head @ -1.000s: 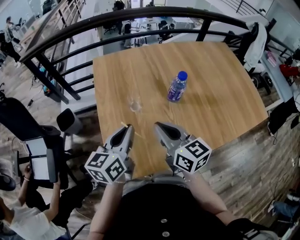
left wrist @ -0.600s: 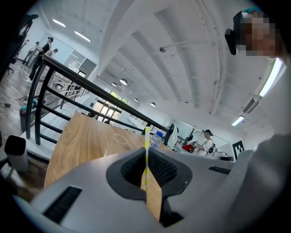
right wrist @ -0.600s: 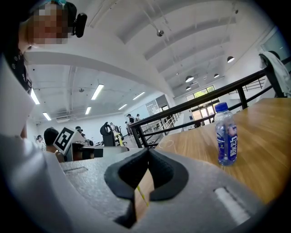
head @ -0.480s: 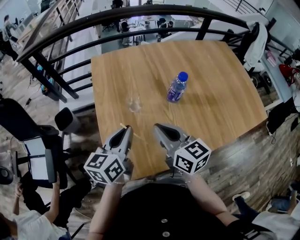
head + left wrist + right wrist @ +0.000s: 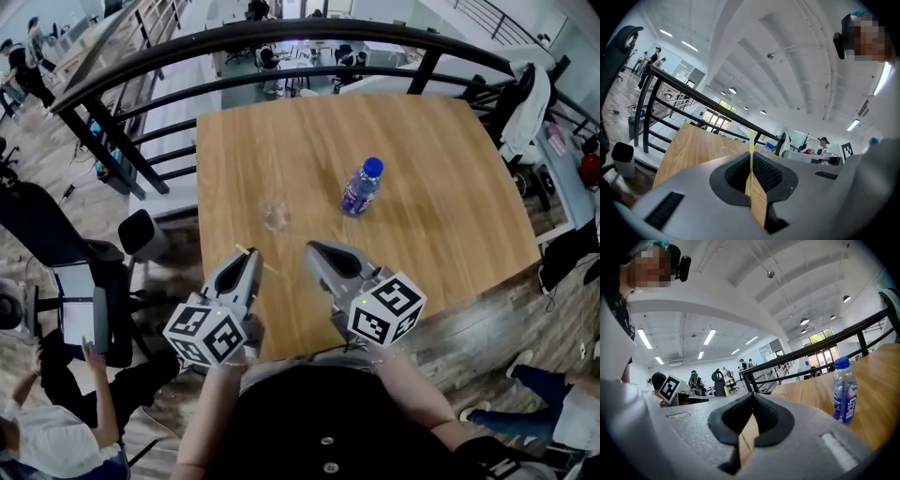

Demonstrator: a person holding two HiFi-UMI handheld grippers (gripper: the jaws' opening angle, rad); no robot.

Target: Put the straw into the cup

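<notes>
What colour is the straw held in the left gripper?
The straw has yellow and white stripes, clearest in the left gripper view.

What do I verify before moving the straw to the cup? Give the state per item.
1. Straw gripped: ok, left gripper jaws shut on it.
2. Cup standing on the table: ok, looks upright.
3. Straw over the cup mouth: not ok, it is short of the cup.
4. Way to the cup free: ok, bottle stands off to the right.
5. Right gripper out of the way: ok, jaws shut, empty.
6. Cup mouth unobstructed: cannot tell, too small.
</notes>
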